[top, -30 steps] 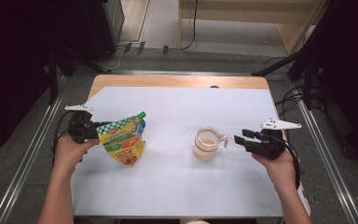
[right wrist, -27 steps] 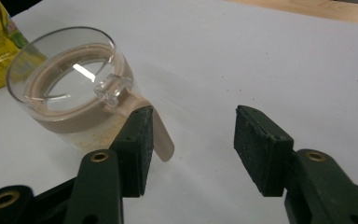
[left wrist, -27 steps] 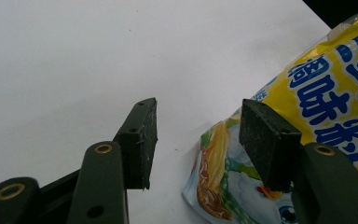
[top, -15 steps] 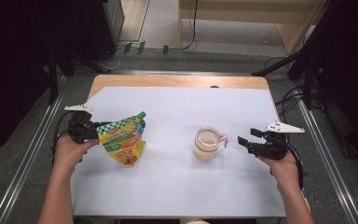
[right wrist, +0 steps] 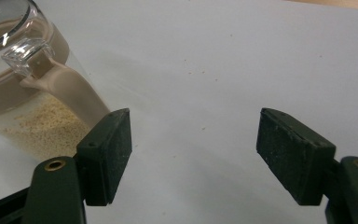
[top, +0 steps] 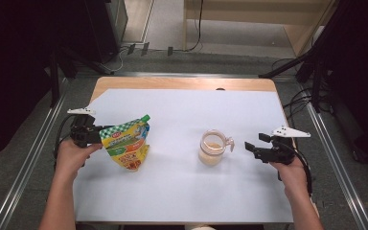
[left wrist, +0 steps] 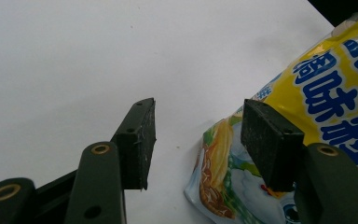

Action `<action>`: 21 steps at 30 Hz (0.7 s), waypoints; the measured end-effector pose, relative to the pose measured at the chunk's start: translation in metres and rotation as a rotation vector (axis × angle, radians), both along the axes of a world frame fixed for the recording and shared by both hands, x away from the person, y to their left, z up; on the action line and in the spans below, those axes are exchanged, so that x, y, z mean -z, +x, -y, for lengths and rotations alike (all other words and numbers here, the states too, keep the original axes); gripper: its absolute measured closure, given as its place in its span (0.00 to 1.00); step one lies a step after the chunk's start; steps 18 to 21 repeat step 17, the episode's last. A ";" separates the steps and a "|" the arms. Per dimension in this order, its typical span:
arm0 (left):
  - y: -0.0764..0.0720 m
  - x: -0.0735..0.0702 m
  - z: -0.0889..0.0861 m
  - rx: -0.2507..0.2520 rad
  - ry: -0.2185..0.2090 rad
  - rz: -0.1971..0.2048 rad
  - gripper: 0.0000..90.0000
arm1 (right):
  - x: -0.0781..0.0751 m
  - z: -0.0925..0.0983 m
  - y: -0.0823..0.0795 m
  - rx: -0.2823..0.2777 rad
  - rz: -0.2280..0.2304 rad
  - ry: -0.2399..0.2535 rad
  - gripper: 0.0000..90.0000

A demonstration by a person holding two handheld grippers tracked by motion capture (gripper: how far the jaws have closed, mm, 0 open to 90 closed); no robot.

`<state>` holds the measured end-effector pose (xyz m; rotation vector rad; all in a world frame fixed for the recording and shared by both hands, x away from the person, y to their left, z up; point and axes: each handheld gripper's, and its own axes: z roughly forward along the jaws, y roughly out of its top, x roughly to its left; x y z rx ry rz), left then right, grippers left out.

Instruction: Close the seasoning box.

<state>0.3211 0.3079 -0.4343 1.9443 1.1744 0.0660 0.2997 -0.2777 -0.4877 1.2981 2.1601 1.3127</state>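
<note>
Looking down from the high view: a white sheet covers most of the wooden table (top: 182, 83). The left gripper (top: 97, 132) sits at the sheet's left edge, held by the person's left hand (top: 72, 154), its tip against the near edge of a yellow-and-green spouted pouch (top: 126, 144) that stands tilted, green cap pointing up and to the right. A clear lidded jar (top: 212, 147) with pale granules in its lower part stands right of centre, handle toward the right. The right gripper (top: 250, 146) lies near that handle but apart from it, jaws spread, nothing between them — they have just been opening.

Left gripper view: both black pads (left wrist: 139, 140) stand apart over the white sheet. The pouch (left wrist: 317, 98) fills the right side; the right-hand pad overlaps its printed face, and whether it touches I cannot tell. The gap between the pads holds bare sheet and the pouch's lower corner — no squeeze on the pouch visible.

Right gripper view: pads (right wrist: 107, 154) wide apart, bare sheet between them. The jar (right wrist: 28, 93) is at upper left, beige lid band and handle just beyond the left-hand pad, granules visible through the glass.
</note>
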 end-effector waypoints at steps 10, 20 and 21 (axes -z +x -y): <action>0.001 0.002 0.002 -0.008 0.015 -0.007 0.50 | 0.002 -0.001 0.001 -0.025 -0.021 -0.002 0.26; 0.002 0.003 0.000 -0.029 0.002 -0.015 0.48 | 0.005 -0.002 0.001 -0.029 -0.034 -0.013 0.26; 0.002 0.003 0.000 -0.029 0.002 -0.015 0.48 | 0.005 -0.002 0.001 -0.029 -0.034 -0.013 0.26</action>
